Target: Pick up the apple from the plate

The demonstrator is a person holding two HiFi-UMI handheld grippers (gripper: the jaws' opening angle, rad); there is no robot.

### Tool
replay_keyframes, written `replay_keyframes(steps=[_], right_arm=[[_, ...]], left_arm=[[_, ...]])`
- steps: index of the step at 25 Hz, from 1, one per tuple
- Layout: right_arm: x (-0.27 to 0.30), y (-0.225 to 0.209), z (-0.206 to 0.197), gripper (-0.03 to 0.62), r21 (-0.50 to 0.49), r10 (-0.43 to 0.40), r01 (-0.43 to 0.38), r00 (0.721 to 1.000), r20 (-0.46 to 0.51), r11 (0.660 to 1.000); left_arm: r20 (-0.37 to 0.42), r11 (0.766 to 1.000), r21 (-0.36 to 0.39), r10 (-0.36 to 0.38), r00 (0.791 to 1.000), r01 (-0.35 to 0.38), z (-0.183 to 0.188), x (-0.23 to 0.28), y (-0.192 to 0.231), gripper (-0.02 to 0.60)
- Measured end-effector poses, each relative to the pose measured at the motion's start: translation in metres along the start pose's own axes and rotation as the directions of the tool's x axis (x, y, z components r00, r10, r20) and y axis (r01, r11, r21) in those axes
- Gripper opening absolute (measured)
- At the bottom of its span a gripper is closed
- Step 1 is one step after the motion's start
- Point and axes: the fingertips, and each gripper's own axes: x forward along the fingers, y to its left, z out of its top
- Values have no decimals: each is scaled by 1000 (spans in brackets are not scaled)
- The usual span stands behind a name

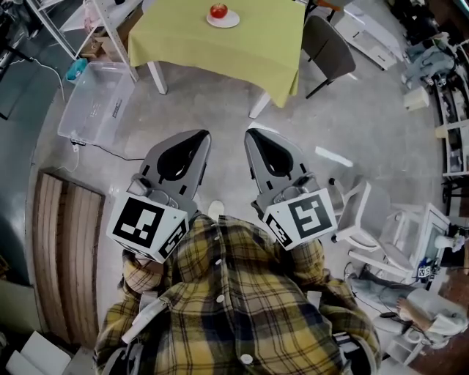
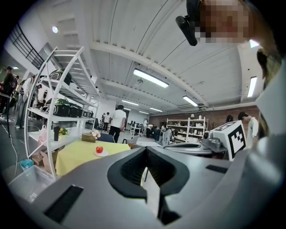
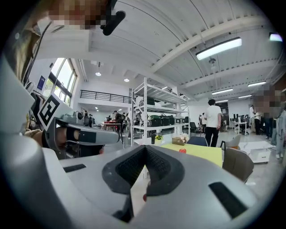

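A red apple (image 1: 218,10) sits on a small white plate (image 1: 229,21) on a yellow-green table (image 1: 242,51) far ahead of me. My left gripper (image 1: 201,136) and right gripper (image 1: 253,135) are held side by side over the grey floor, well short of the table, both shut with nothing in them. In the left gripper view the apple (image 2: 99,150) shows small on its plate (image 2: 103,154), left of the closed jaw tips (image 2: 145,149). The right gripper view has the apple (image 3: 182,150) right of its closed tips (image 3: 145,147).
A clear plastic bin (image 1: 95,99) lies on the floor left of the table, beside a white shelf rack (image 2: 58,112). A grey chair (image 1: 327,47) stands at the table's right. Wooden boards (image 1: 62,249) lie at my left, white furniture (image 1: 366,220) at my right. A person (image 2: 118,121) stands behind the table.
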Motion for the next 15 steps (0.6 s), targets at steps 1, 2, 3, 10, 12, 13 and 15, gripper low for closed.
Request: replay_keyframes(steps=[1, 2, 3, 10, 12, 13, 15], right_arm=[[6, 2, -1, -3, -3, 5, -5, 1000, -5, 1000], [12, 4, -2, -3, -4, 8, -8, 1000, -8, 1000], [19, 5, -2, -3, -4, 10, -10, 1000, -11, 1000], [86, -1, 1, -3, 19, -5, 5, 1000, -29, 1000], [110, -3, 0, -3, 22, -21, 22, 999, -37, 1000], [123, -5, 0, -3, 27, -31, 32, 999, -40, 999], [150, -10, 0, -3, 34, -51, 52, 998, -41, 998]], left_arm=[[0, 1000, -2, 3, 1000, -3, 0, 0, 5, 8], [0, 1000, -4, 4, 1000, -4, -1, 0, 12, 8], [0, 1000, -8, 4, 1000, -4, -1, 1, 18, 8], [-10, 1000, -6, -29, 1000, 29, 14, 24, 81, 8], [-21, 999, -1, -50, 999, 50, 17, 32, 105, 8], [-26, 998, 1, -62, 998, 62, 18, 37, 117, 8], [-35, 996, 7, -85, 996, 85, 23, 47, 141, 8]])
